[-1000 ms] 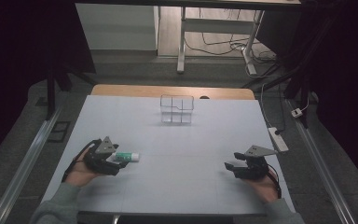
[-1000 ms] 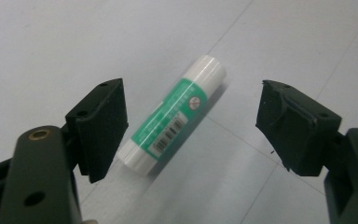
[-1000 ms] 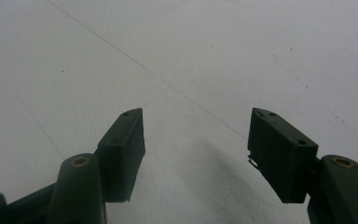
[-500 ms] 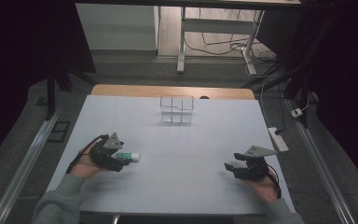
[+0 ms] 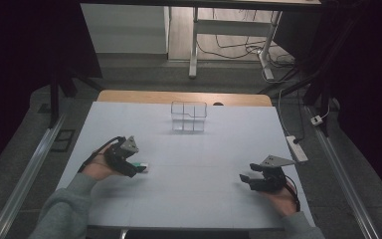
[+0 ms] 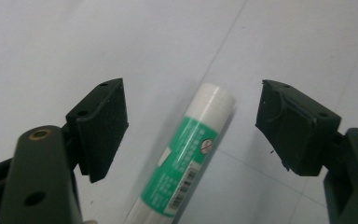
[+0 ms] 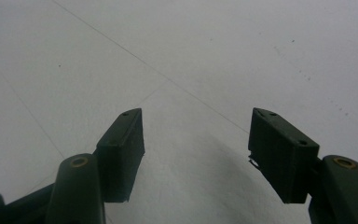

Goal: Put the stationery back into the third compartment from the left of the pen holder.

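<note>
A white glue stick with a green label (image 6: 186, 158) lies flat on the white table cover (image 5: 199, 159), pointing away between the jaws of my left gripper (image 6: 193, 116). The jaws stand wide on both sides of it and neither pad touches it. In the high view my left gripper (image 5: 134, 169) sits at the left of the table, with the stick's end (image 5: 142, 167) poking out to its right. My right gripper (image 5: 245, 180) rests low near the front right. Its jaws (image 7: 196, 140) are open over bare table with nothing between them.
A clear compartmented box (image 5: 189, 117) stands at the far middle of the table. A power strip (image 5: 297, 148) lies along the right edge. A wooden strip (image 5: 129, 95) borders the far side, with desk legs and cables on the floor beyond.
My left hand has slid to the right and a little away, so the gripper covers more of the glue stick. The stick and the right gripper have kept still.
</note>
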A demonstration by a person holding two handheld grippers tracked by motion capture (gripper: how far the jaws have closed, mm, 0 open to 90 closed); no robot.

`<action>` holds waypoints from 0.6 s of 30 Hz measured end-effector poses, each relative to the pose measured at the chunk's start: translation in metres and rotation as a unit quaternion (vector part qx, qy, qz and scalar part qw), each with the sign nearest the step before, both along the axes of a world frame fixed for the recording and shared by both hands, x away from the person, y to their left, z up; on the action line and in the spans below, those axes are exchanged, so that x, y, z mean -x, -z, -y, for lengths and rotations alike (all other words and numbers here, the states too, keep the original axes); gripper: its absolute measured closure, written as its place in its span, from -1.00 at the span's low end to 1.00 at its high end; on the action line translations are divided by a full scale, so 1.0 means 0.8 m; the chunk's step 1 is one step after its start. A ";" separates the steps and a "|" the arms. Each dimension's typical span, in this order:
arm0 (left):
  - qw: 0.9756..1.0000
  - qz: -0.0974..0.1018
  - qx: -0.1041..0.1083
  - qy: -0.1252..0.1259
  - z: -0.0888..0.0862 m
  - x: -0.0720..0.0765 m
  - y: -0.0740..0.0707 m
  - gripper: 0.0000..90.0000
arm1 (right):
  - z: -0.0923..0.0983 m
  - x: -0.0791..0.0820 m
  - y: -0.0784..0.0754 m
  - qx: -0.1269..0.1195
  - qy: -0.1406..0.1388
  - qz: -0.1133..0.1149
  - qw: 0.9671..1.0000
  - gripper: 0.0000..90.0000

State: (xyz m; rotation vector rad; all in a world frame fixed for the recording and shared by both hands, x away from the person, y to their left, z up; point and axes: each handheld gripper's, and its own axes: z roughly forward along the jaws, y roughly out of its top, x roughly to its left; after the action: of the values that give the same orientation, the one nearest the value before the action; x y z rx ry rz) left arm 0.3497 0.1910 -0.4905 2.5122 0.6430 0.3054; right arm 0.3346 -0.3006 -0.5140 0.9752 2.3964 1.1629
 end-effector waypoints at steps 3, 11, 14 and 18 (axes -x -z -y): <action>1.000 -0.002 -0.006 0.001 0.004 -0.005 -0.001 -0.45 | 0.000 0.001 0.000 -0.004 0.001 0.000 1.000 -0.22; 1.000 -0.006 -0.019 0.015 0.012 -0.015 -0.002 -0.41 | 0.000 0.002 -0.001 -0.007 0.004 0.006 1.000 -0.22; 1.000 -0.012 -0.022 0.017 0.012 -0.018 0.000 -0.40 | -0.001 0.002 -0.002 -0.004 0.003 0.005 1.000 -0.23; 0.999 -0.021 -0.033 0.028 0.015 -0.022 0.005 -0.40 | -0.001 0.002 -0.001 -0.006 0.002 0.006 1.000 -0.23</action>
State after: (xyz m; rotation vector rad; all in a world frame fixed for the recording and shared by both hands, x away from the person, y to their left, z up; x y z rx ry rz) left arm 0.3673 0.1789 -0.4946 2.6000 0.5875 0.2573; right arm 0.3331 -0.3000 -0.5133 0.9739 2.3794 1.1787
